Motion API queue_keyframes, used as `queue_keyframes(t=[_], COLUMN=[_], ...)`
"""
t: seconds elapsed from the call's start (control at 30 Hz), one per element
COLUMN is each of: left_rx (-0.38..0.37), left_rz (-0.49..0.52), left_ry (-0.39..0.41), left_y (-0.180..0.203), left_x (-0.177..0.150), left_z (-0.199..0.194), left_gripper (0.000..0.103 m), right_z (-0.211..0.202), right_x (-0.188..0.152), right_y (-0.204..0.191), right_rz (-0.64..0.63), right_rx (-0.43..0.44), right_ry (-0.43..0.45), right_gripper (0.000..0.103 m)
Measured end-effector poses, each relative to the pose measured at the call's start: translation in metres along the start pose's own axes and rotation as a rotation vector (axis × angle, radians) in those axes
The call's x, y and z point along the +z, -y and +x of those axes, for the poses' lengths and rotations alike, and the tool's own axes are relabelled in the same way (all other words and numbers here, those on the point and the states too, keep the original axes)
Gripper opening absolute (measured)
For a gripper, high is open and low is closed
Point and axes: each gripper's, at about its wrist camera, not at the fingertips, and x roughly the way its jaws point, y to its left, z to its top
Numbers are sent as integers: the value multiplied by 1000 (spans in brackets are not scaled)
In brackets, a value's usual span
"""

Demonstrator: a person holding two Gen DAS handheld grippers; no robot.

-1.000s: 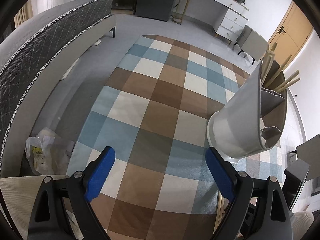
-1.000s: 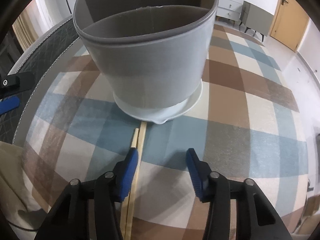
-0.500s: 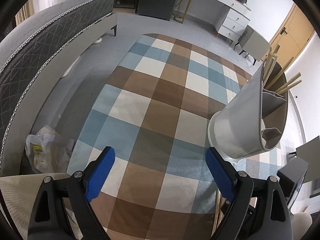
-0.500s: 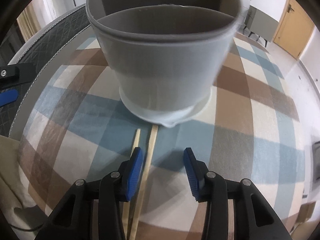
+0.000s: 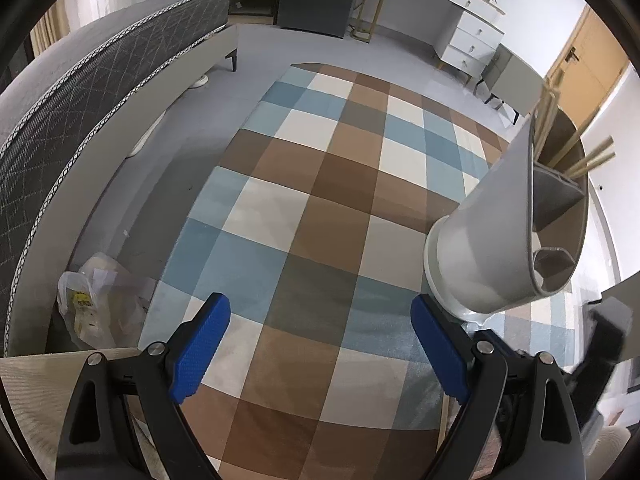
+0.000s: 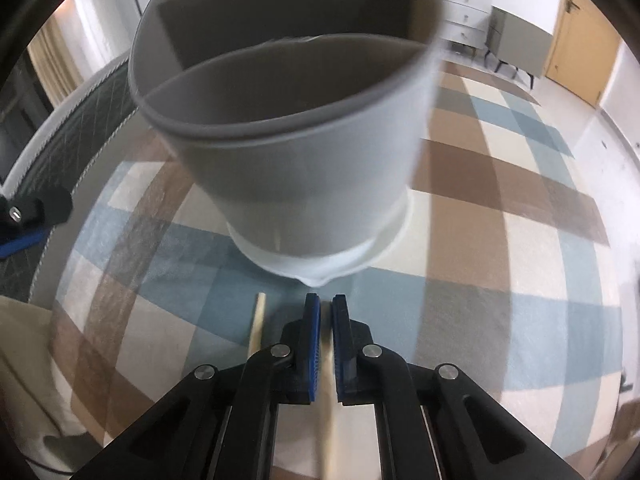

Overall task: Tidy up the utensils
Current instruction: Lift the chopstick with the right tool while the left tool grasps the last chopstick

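Observation:
A grey divided utensil holder (image 6: 296, 160) stands on a white saucer on the checked rug, just ahead of my right gripper (image 6: 326, 312). The right gripper is shut on a wooden chopstick (image 6: 329, 412) that runs back between its pads. A second chopstick (image 6: 256, 330) lies on the rug to its left. In the left wrist view the holder (image 5: 500, 240) is at the right, with several chopsticks (image 5: 588, 162) standing in its far compartment. My left gripper (image 5: 320, 344) is open and empty above the rug.
A checked blue, brown and white rug (image 5: 328, 184) covers the floor. A grey bed (image 5: 80, 92) runs along the left. A plastic bag (image 5: 96, 304) lies by the bed. A white dresser (image 5: 460, 28) and a wooden door (image 5: 580, 60) are at the back.
My right gripper has shifted right over one chopstick and closed on it. The other chopstick stays on the rug. The left gripper has barely moved.

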Motion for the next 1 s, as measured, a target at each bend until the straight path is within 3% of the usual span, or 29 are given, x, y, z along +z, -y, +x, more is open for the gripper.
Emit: queue_keyframes(t=[0.2, 0.53, 0.77, 0.87, 1.0], left_rx=[-28, -162, -142, -136, -102], left_rz=[46, 48, 150, 179, 202], left_ry=[-30, -193, -214, -232, -257], left_y=[12, 35, 68, 81, 95], left_x=[-9, -29, -37, -37, -36], left_z=[4, 24, 28, 32, 44], left_gripper=[89, 89, 88, 88, 76], right_z=[-27, -82, -100, -106, -114], right_x=[-3, -11, -29, -34, -37], right_y=[48, 107, 146, 153, 162], right_rz=[188, 443, 655, 696, 735], right_rx=[79, 219, 373, 394, 398], right_ry=[61, 208, 274, 294, 336], right_gripper=[5, 5, 5, 5, 5])
